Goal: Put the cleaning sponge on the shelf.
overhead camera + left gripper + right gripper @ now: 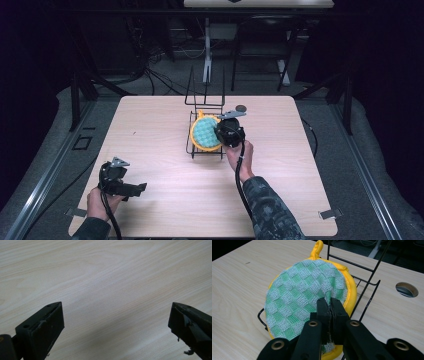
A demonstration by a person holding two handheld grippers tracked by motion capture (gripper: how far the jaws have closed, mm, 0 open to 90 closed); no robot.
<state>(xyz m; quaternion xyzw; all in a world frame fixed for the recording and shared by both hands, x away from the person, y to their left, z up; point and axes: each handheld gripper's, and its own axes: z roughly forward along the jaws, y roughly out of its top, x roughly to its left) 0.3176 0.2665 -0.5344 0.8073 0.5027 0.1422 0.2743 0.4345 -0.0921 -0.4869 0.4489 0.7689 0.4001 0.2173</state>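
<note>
I see a round pot holder (304,297) checked in green and pale grey, edged in bright yellow, on a black wire rack (205,107). My grippers' jaws are black; the table (150,130) is pale woodgrain.

A pale wood-grain table (160,125) stands lit in a dark room. A round hole (241,108) sits near its far edge. Around it lies grey floor (330,125), with metal rails (370,175) running along both sides. Black cables (155,75) trail across the floor beyond the table, near a white post (207,50) and dark frame legs (75,100). Another light tabletop (257,3) shows at the far end.
</note>
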